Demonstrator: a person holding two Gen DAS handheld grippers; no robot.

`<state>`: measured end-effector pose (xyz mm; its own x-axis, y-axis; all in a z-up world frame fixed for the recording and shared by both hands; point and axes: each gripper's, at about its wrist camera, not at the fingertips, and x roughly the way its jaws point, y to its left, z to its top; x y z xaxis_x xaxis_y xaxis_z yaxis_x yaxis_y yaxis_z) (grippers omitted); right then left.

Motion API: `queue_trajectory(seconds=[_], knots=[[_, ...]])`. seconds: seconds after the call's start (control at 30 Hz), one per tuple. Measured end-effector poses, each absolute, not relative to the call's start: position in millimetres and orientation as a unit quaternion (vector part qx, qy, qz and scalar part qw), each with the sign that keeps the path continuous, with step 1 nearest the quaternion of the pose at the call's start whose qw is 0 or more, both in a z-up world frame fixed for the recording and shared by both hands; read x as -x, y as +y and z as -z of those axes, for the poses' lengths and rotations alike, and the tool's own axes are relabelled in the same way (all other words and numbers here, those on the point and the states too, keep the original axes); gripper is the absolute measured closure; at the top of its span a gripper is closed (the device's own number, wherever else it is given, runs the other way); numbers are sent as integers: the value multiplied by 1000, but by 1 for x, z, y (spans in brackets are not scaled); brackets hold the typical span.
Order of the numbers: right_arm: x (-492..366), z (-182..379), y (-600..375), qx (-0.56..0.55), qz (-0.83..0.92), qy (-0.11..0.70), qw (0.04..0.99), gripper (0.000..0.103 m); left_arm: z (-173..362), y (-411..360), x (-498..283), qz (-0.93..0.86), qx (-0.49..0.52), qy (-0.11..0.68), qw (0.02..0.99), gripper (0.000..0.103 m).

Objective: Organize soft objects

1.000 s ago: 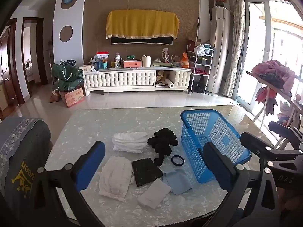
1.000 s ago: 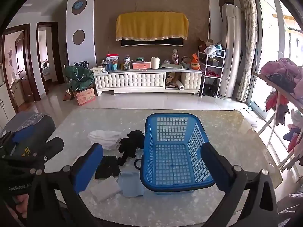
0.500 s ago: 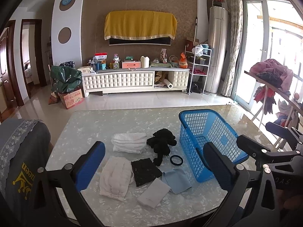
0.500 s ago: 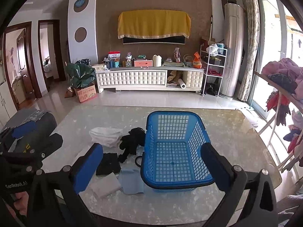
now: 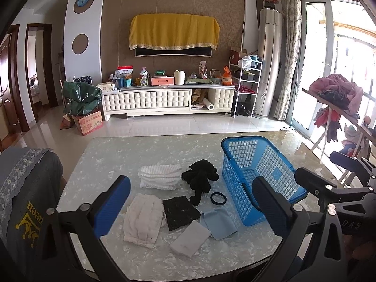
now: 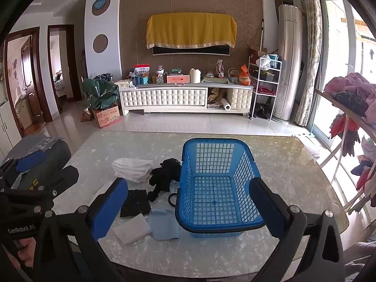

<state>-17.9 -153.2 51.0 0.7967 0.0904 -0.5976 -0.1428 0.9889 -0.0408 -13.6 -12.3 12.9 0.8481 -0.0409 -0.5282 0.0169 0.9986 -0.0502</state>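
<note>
Soft objects, left wrist view: folded white towel [image 5: 159, 176], black plush toy [image 5: 200, 179], quilted white cloth [image 5: 143, 219], black pad [image 5: 179, 212], pale blue cloth [image 5: 218, 223] and white cloth [image 5: 189, 237] lay loose on the marbled table [image 5: 117, 155], left of the blue basket [image 5: 258, 178]; a dark ring [image 5: 218, 198] sat just beside the basket. Left tool [image 5: 188, 209] hovered spread wide, gripping nothing. Right wrist view: basket held nothing; right tool [image 6: 188, 209] likewise spread, unladen, above the basket's near rim.
</note>
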Motion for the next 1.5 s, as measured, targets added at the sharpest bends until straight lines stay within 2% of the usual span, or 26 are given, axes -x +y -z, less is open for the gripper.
queue_trajectory(seconds=[1.1,1.5], knots=[[21,-50,-154,39,-73,310,947,0,-12,-11,17,18,20,276,961,0],[8,-47,-172,38,-55,328,942,0,-6,0,1,28,15,301,953,0]])
